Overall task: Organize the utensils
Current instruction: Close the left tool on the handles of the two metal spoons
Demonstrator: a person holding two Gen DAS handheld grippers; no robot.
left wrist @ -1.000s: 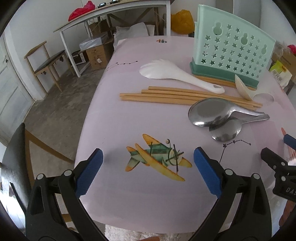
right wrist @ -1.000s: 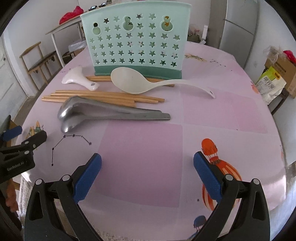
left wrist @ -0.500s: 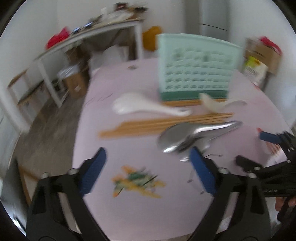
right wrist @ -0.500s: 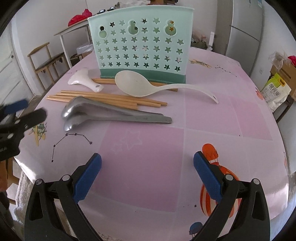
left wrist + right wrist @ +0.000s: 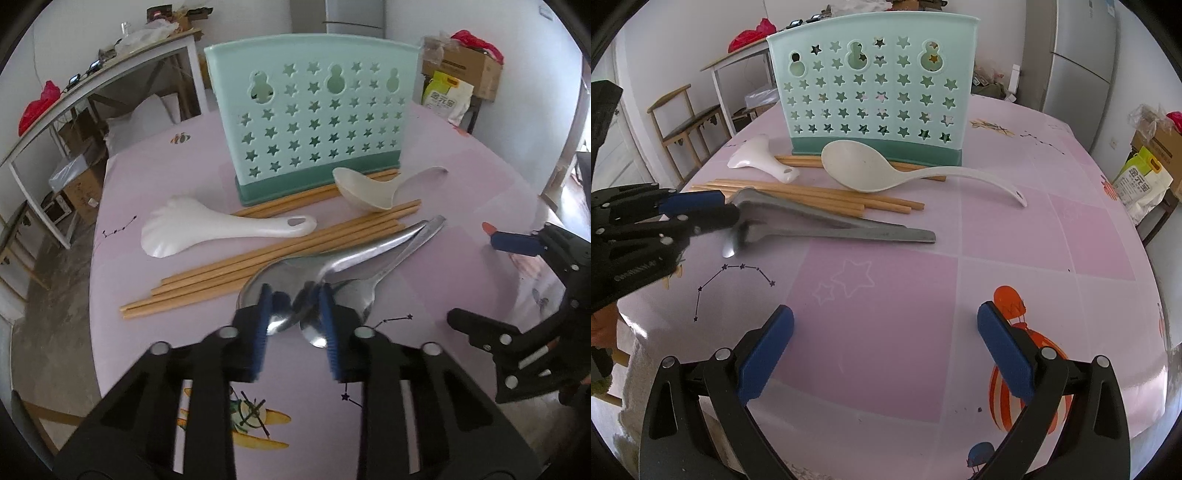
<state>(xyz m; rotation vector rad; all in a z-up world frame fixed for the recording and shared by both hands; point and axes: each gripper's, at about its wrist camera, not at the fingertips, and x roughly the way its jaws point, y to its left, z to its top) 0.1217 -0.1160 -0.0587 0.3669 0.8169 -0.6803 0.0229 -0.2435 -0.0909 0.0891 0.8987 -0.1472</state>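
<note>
Two steel spoons [image 5: 343, 258] lie stacked on the pink tablecloth, handles pointing away to the right. My left gripper [image 5: 295, 314] has closed around the bowl of the upper spoon [image 5: 798, 214]; its blue pads touch the bowl's sides. Beyond lie several wooden chopsticks [image 5: 258, 258], a white rice paddle [image 5: 221, 229], a cream ladle [image 5: 365, 188] and an upright mint-green utensil holder [image 5: 314, 122]. My right gripper [image 5: 886, 350] is open and empty above the cloth near the front edge.
The round table's edge [image 5: 96, 295] drops off to the left. A white bench table [image 5: 92, 92], boxes and a wooden chair [image 5: 687, 125] stand on the floor beyond. A fridge [image 5: 1082, 62] stands at the back right.
My left gripper swung right and forward to the steel spoons and closed from wide open onto the upper spoon's bowl. The right gripper moved slightly closer to the holder and stayed open.
</note>
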